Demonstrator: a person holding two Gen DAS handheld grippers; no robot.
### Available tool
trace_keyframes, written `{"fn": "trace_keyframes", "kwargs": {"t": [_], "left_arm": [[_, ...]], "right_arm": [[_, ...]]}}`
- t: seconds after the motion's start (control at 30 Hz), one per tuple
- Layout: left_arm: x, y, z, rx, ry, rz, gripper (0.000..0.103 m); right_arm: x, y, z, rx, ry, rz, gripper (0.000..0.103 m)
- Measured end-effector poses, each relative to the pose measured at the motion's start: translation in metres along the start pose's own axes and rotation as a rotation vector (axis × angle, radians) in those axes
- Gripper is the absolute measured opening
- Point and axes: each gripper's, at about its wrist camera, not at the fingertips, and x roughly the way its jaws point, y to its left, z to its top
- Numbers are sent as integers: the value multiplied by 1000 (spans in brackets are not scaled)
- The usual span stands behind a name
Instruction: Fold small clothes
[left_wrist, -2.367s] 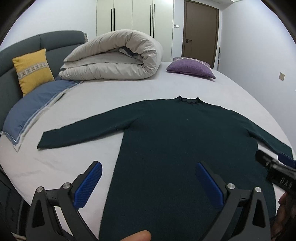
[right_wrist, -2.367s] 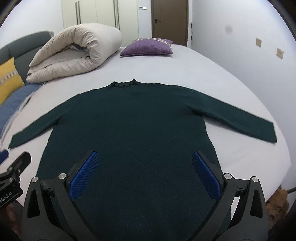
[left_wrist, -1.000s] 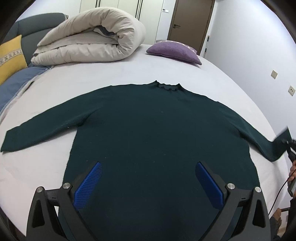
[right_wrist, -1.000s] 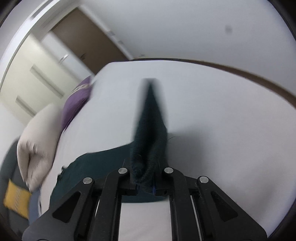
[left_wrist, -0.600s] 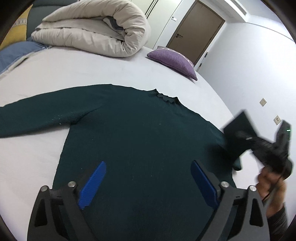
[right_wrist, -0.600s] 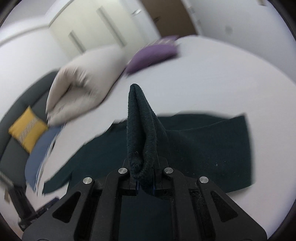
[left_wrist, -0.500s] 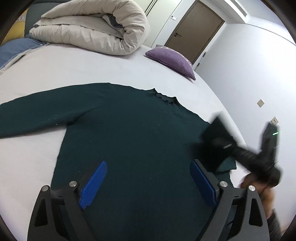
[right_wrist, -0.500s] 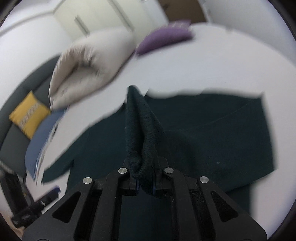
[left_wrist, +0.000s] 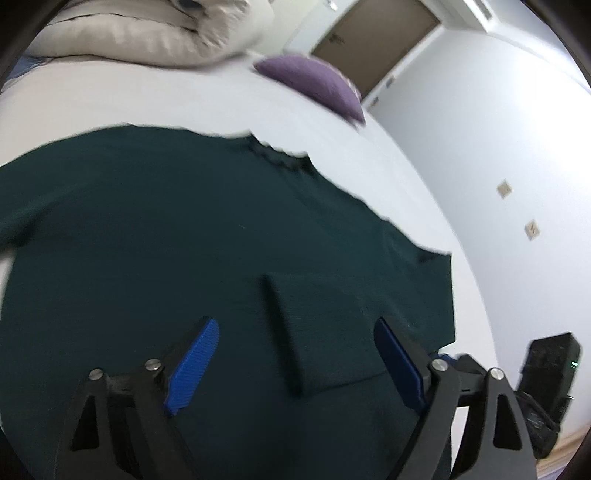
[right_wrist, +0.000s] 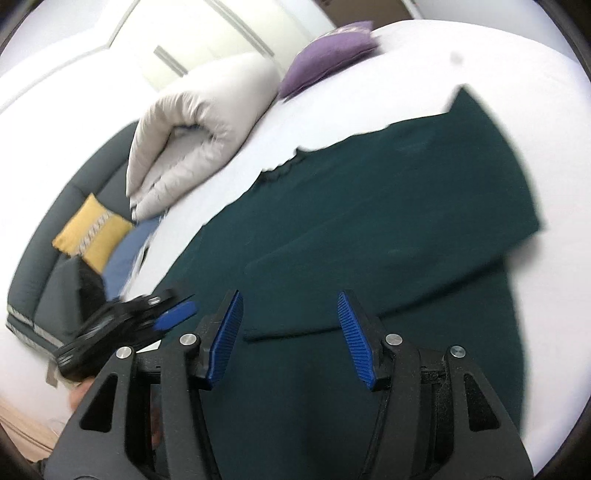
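A dark green sweater (left_wrist: 155, 221) lies flat on the white bed (left_wrist: 369, 158), collar toward the far side. Its right sleeve (left_wrist: 332, 325) is folded across the body, also in the right wrist view (right_wrist: 376, 258) over the sweater (right_wrist: 332, 406). My left gripper (left_wrist: 295, 362) is open and empty, hovering over the sweater's lower body near the sleeve cuff. My right gripper (right_wrist: 291, 332) is open and empty just above the sleeve cuff. The left gripper also shows blurred in the right wrist view (right_wrist: 122, 325).
A rolled beige duvet (right_wrist: 192, 125) and a purple pillow (left_wrist: 310, 81) lie at the far side of the bed. A yellow cushion (right_wrist: 92, 232) and a blue pillow (right_wrist: 125, 254) sit by the grey headboard (right_wrist: 55, 266). A wall and door (left_wrist: 369, 44) stand beyond.
My right gripper carried the right sleeve across the body, laid it down and opened. My left gripper moved closer over the sweater, still open.
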Motion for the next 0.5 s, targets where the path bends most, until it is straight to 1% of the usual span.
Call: {"fn": "trace_keyframes", "kwargs": {"t": [0.07,0.1,0.13,0.17,0.2,0.23,0.27,0.33,0.4,0.5], "left_arm": [[24,-6,2,-2,56,10,59],[32,-7,2,-7,77,10,53],[39,-9,2,-9,92,19,43],[44,-11,1,-2,89,50,35],[45,-13,2,5,81,72,29],[45,-11,1,10,79,78,21],[45,-11,1,12,75,76,16],[42,-10,5,28,64,80,12],[36,-11,9,47,46,83,10],[20,-13,22,88,-17,104,9]], "right_arm": [[-17,-14,2,27,-18,8,53],[-26,-20,5,35,-30,4,53],[-41,-27,6,39,-43,-5,53],[-47,-35,8,43,-56,-17,53],[-53,-40,10,49,-66,-29,53],[-57,-48,13,59,-76,-42,53],[-60,-54,16,69,-83,-52,53],[-60,-66,24,96,-104,-72,53],[-66,-81,32,130,-120,-91,53],[-67,-99,42,207,-102,-42,53]]}}
